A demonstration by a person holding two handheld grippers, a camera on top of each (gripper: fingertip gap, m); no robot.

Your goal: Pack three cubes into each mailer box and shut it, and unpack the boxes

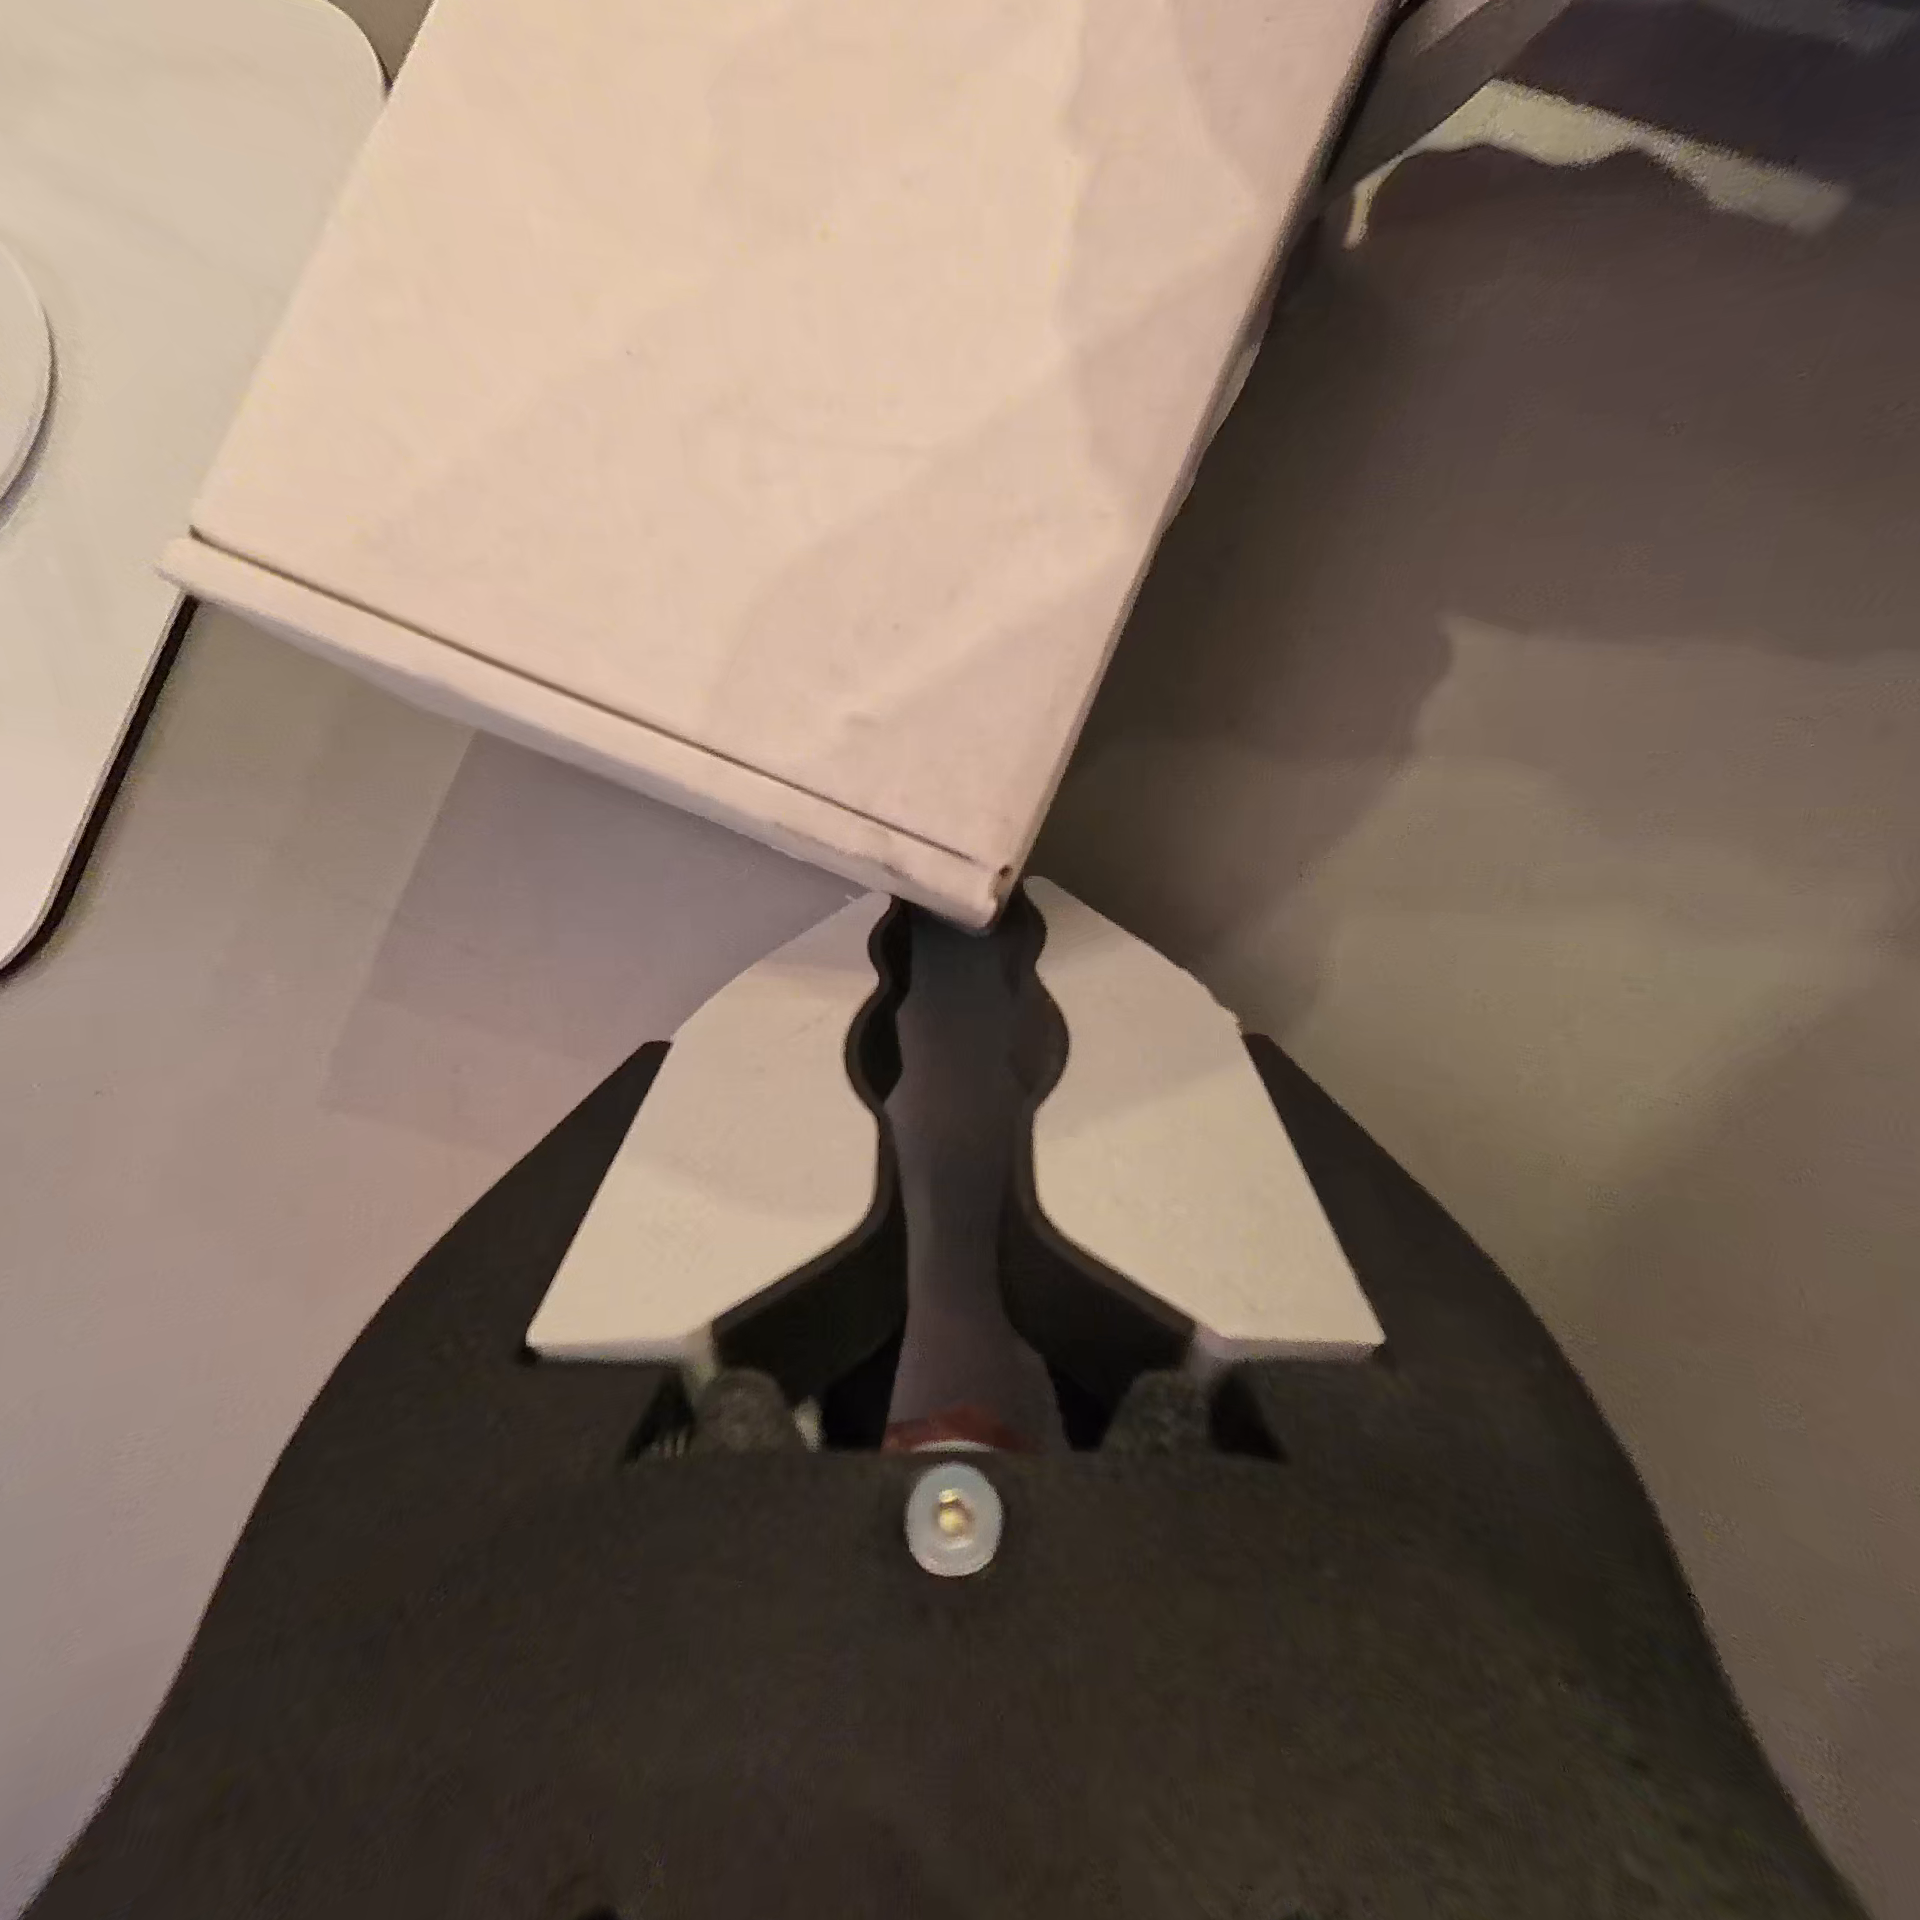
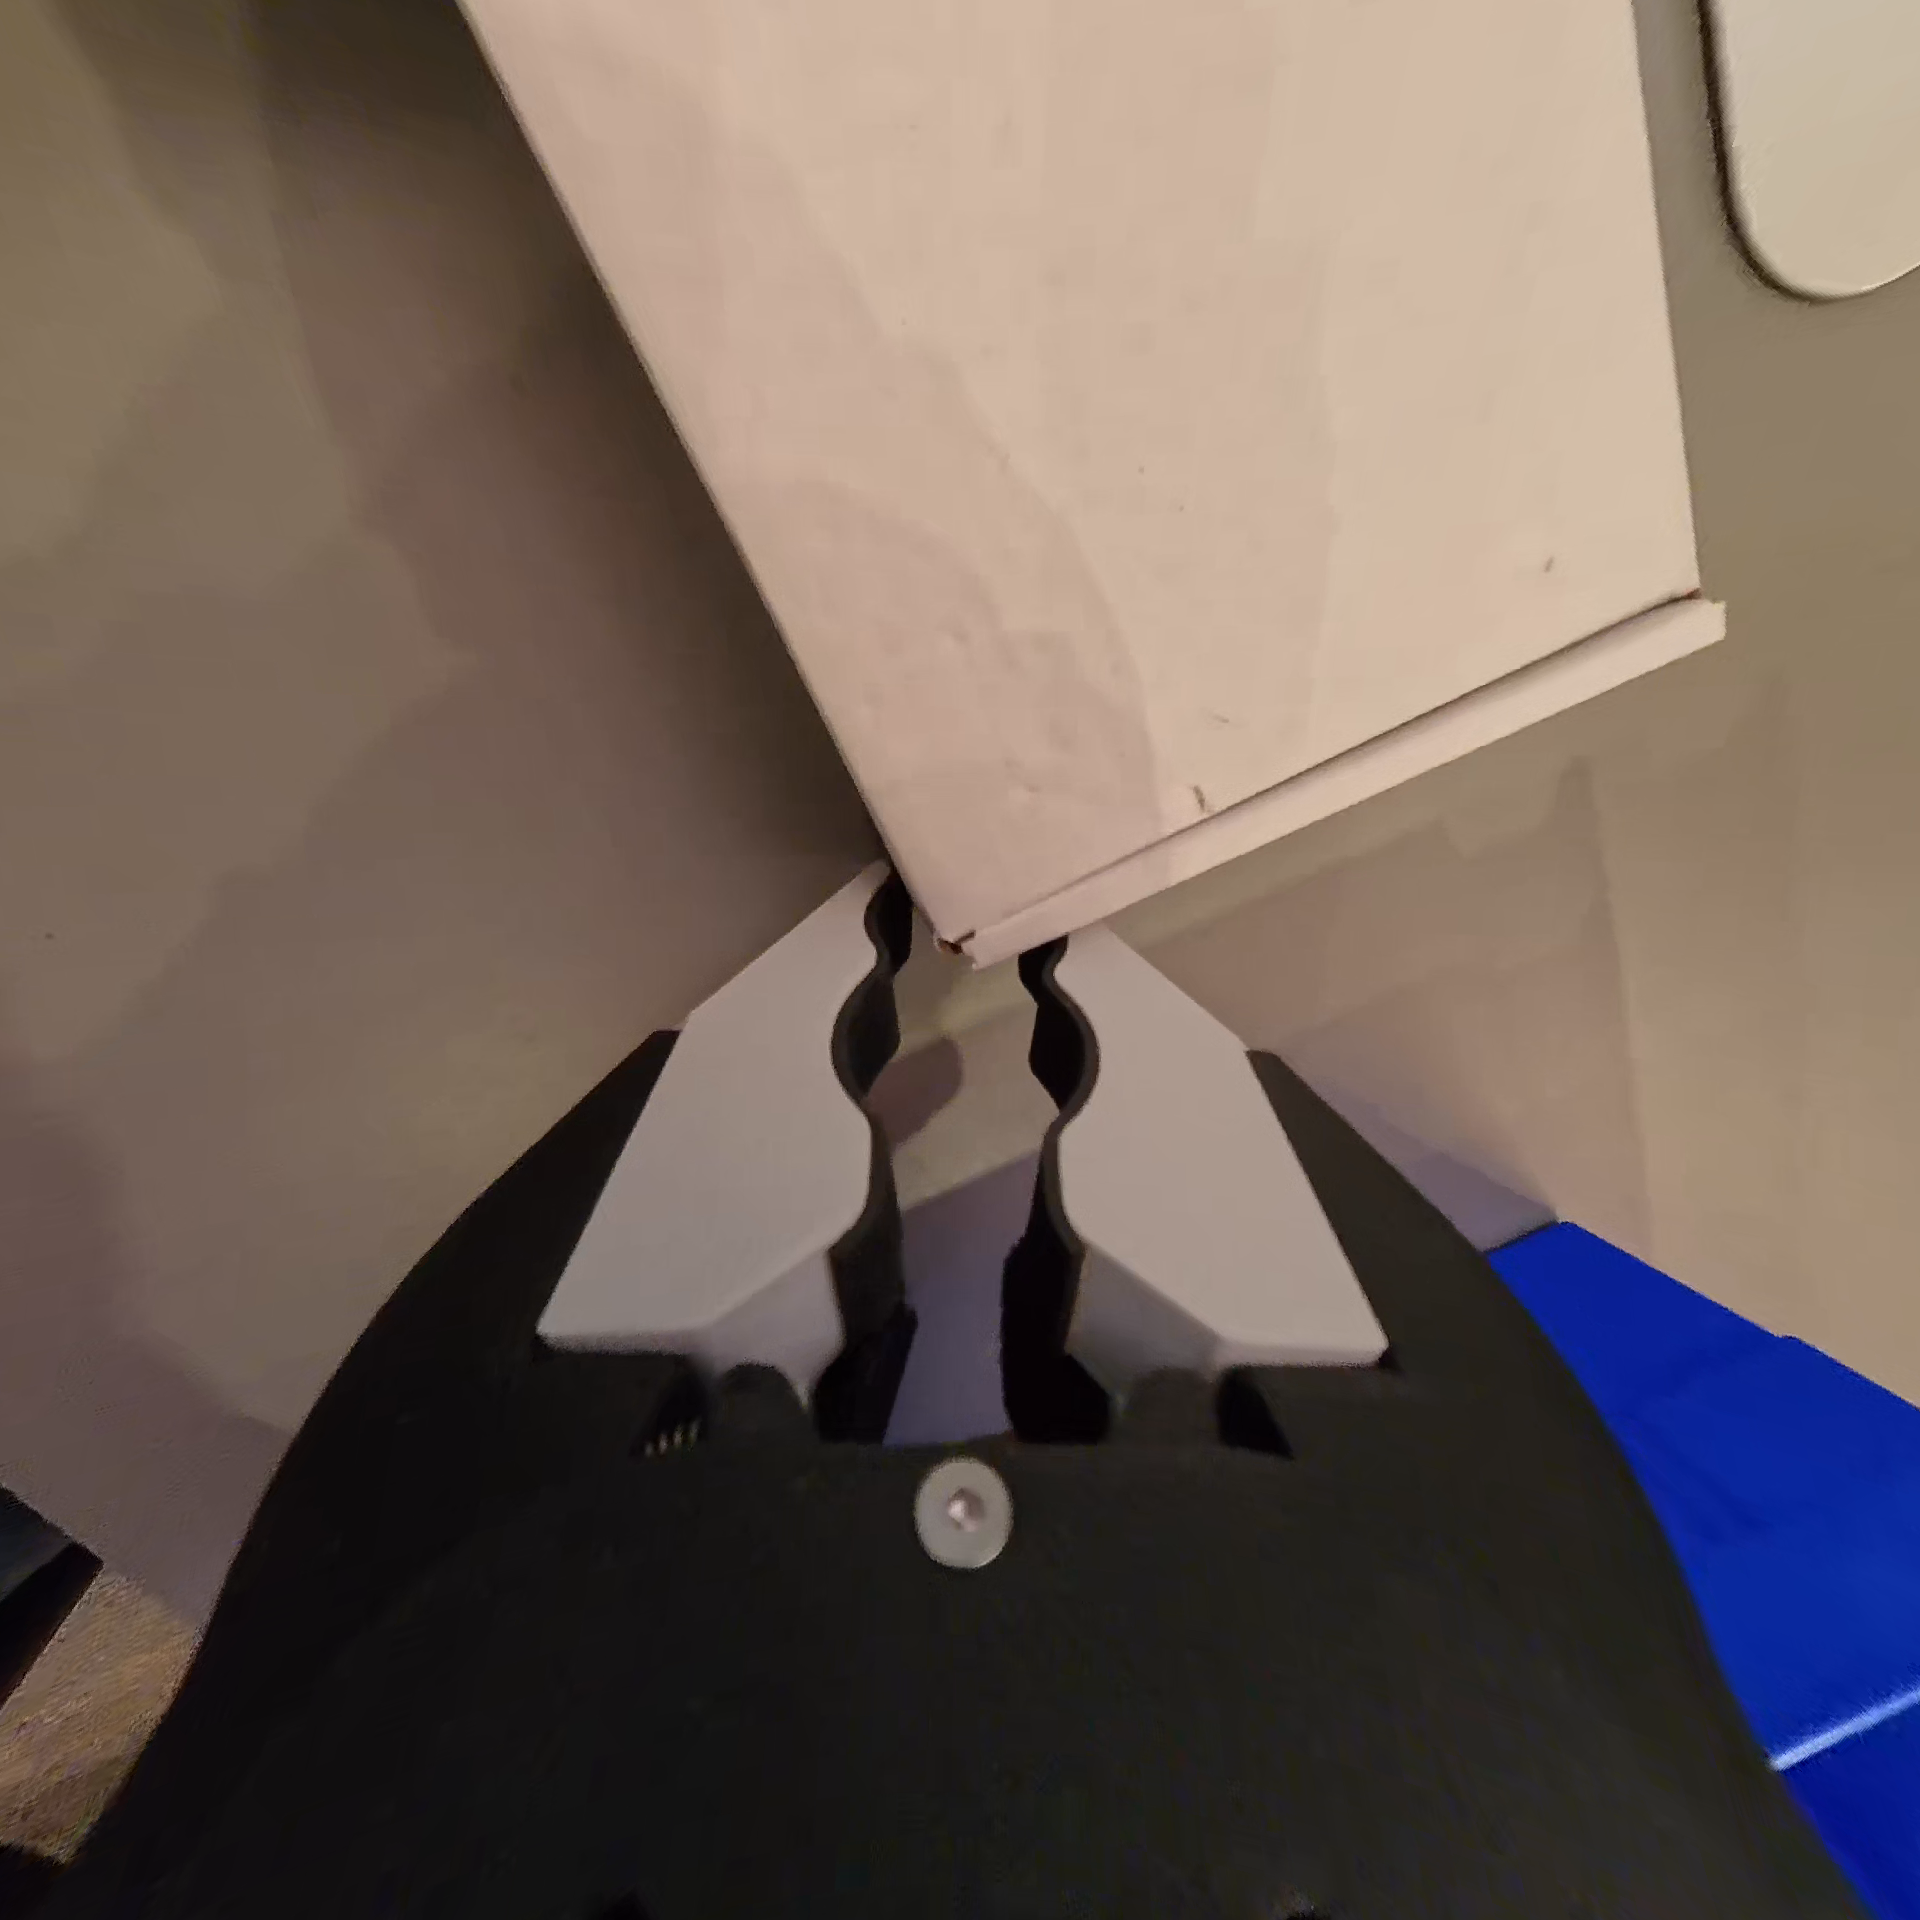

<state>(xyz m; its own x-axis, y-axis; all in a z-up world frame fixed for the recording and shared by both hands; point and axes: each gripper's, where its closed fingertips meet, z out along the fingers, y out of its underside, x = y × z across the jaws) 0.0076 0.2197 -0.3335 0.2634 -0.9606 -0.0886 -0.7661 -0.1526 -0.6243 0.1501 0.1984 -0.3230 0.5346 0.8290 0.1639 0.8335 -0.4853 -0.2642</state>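
A white mailer box lies on the grey table with its lid down. It fills the upper middle of the left wrist view. My left gripper has its jaws narrowed around the box's near corner, and the corner covers the fingertips. In the right wrist view the box reaches up and to the right. My right gripper grips its near corner the same way, with a narrow gap left behind the tips. No cubes show in either view.
A white tray with rounded corners lies left of the box and shows at the top right of the right wrist view. A blue object sits close to the right gripper's right side. Dark shapes lie far right.
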